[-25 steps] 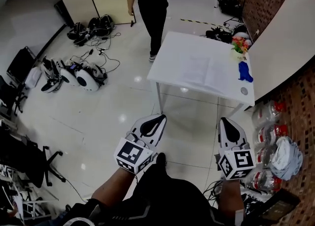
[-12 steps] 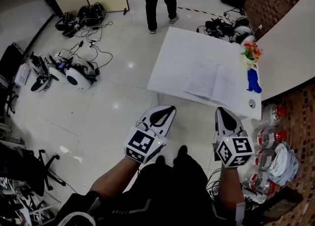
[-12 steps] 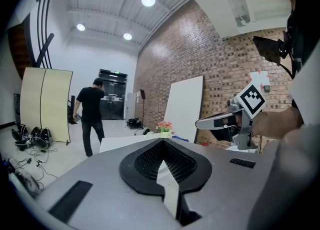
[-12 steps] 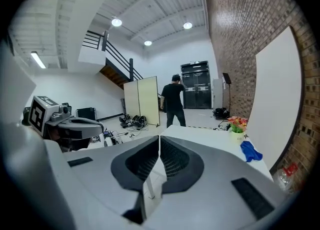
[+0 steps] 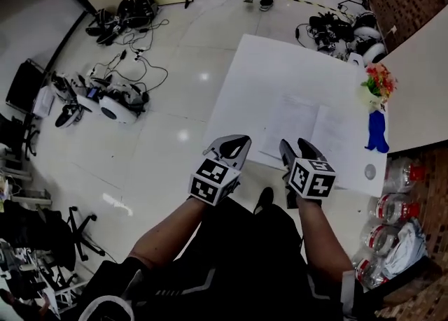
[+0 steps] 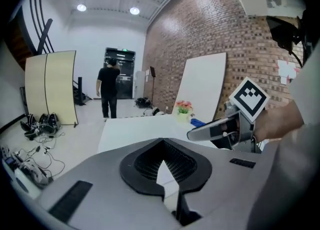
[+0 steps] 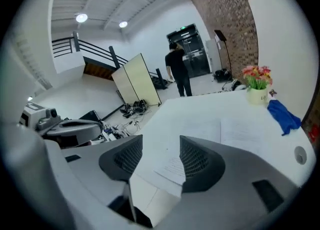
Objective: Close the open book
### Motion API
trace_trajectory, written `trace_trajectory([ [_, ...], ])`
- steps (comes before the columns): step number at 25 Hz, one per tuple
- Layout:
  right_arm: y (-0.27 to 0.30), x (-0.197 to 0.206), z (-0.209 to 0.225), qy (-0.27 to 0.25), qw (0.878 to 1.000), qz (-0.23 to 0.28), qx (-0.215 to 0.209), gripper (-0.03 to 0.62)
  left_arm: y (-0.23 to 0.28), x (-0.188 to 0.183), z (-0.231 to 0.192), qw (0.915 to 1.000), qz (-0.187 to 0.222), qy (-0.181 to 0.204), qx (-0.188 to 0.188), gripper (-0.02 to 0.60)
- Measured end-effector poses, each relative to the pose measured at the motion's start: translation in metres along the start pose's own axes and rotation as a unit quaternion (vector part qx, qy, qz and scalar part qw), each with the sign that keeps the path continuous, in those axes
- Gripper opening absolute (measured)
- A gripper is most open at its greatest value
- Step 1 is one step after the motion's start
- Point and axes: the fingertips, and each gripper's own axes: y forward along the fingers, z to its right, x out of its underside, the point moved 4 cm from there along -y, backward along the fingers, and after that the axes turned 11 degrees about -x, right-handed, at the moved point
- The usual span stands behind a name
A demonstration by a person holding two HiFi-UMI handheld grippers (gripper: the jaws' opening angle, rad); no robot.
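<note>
Jaws of left gripper (image 5: 234, 144) together, tilted down toward table (image 5: 280, 68).

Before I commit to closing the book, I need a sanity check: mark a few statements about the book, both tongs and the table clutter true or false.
The book lies open on the white table. True.
The right tongs grip a page. False: they have just been opening and stand apart, nothing between them.
The left tongs are wide open. False: they are shut and empty.
A blue cloth lies beside the book, near the flowers. True.
</note>
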Motion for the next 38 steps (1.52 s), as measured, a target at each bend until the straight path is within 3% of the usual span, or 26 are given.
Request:
trace_trajectory([
  [4,0.056,0.010,0.027,0.037,0.997,-0.058,0.027,0.238,0.049,0.006,-0.016,0.9990,-0.043,-0.005,-0.012,-0.002],
  [8,0.102,0.026,0.033,0.064,0.990,-0.097,0.083,0.238,0.070,0.018,-0.042,0.9969,-0.073,-0.027,-0.007,0.000],
  [11,0.131,0.032,0.042,0.059,0.982,-0.127,0.127,0.238,0.088,0.027,-0.063,0.9963,-0.084,-0.018,0.004,-0.002],
  [15,0.160,0.045,0.060,0.063,0.967,-0.162,0.185,0.238,0.112,0.030,-0.083,0.9966,-0.070,0.019,0.039,-0.002],
  [22,0.185,0.058,0.068,0.084,0.943,-0.200,0.252,0.238,0.136,0.040,-0.110,0.9897,-0.074,0.022,0.120,-0.002],
  [27,0.182,0.061,0.067,0.094,0.937,-0.210,0.263,0.238,0.138,0.039,-0.113,0.9833,-0.077,0.021,0.163,-0.002],
  [34,0.178,0.058,0.075,0.091,0.943,-0.224,0.228,0.233,0.140,0.036,-0.102,0.9788,-0.068,0.032,0.191,-0.002],
  [38,0.173,0.059,0.078,0.095,0.947,-0.224,0.211,0.200,0.140,0.038,-0.096,0.9782,-0.069,0.028,0.194,-0.001],
])
